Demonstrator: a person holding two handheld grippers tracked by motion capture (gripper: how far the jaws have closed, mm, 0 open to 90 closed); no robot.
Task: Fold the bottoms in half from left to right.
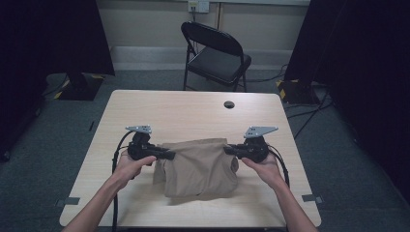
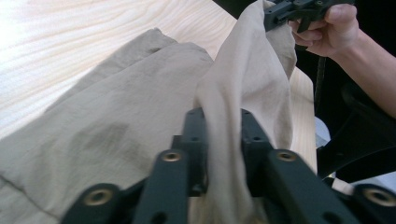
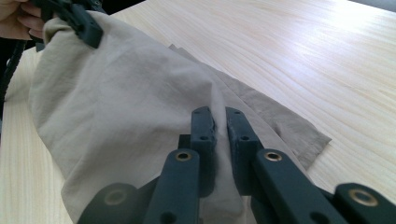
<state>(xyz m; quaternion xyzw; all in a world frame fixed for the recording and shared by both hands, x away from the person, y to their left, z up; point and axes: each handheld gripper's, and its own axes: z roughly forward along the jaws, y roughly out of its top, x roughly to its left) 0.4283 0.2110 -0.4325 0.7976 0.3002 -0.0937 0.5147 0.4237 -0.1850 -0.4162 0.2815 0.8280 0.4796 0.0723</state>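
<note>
High view showed us a black folding chair (image 1: 216, 53) behind the surface (image 1: 193, 108); the gripper views did not. Our left gripper (image 1: 167, 154) and right gripper (image 1: 229, 150) each had fingers clamped on the creased beige cloth (image 1: 198, 166), hanging between them, lower edge on the surface.

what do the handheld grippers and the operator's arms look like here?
Both the left gripper and right gripper are black, each with two jointed jaws pinned by brass-coloured rivets, a grey three-cornered plate on top and a black cable trailing toward the person. The forearms are bare: no sleeves or gloves visible.
</note>
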